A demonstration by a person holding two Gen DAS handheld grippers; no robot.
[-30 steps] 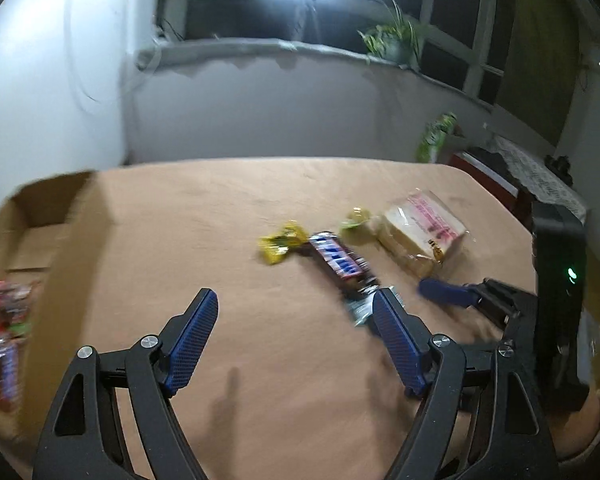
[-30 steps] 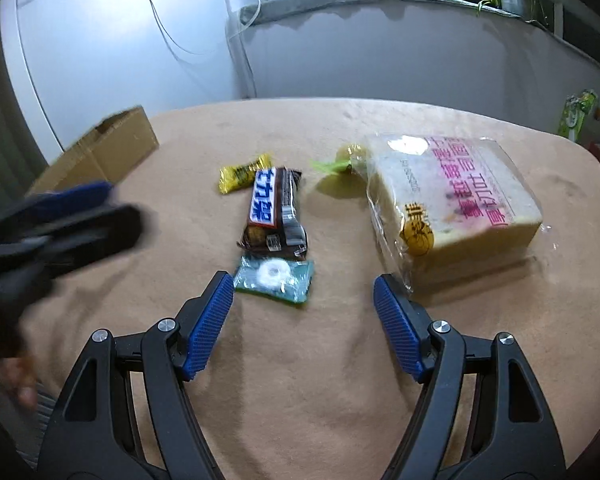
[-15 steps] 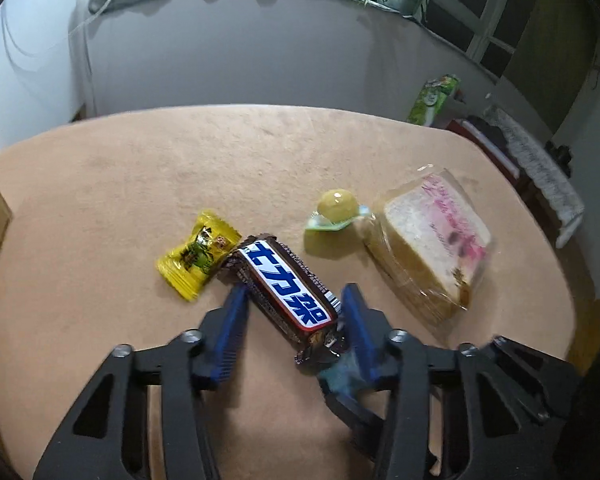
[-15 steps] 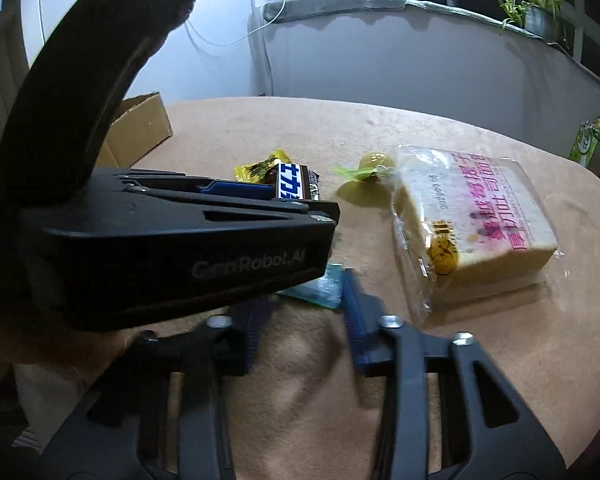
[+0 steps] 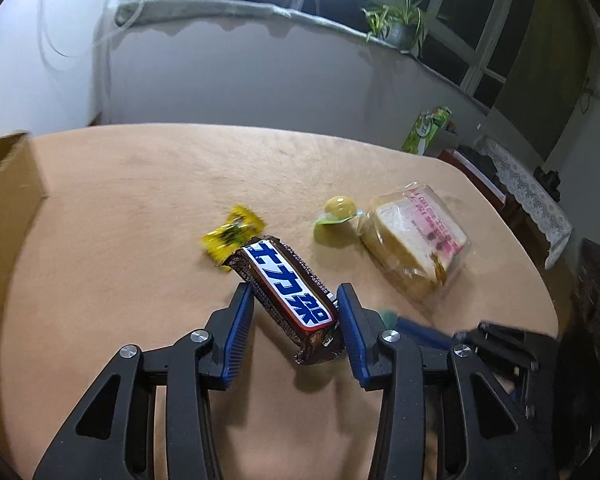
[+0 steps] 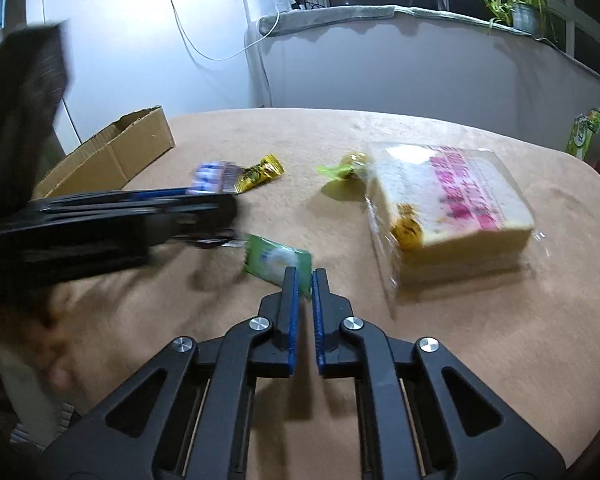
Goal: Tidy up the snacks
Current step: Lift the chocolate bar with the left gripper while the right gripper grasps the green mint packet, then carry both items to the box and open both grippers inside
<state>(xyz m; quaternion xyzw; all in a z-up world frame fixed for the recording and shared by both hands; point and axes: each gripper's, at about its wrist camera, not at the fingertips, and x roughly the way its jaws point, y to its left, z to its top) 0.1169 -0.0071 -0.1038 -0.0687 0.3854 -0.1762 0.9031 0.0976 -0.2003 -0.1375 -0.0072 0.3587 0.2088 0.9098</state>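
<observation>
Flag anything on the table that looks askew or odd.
The chocolate bar sits diagonally between the closing left gripper jaws, one end raised. The right gripper pinches only a corner of the green sachet.

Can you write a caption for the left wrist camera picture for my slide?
Left claw closing around a brown chocolate bar on the tan table, cardboard box waiting nearby.

A home at night: cloth-covered table, spider plant on the far window ledge, lace-draped side furniture at right
</observation>
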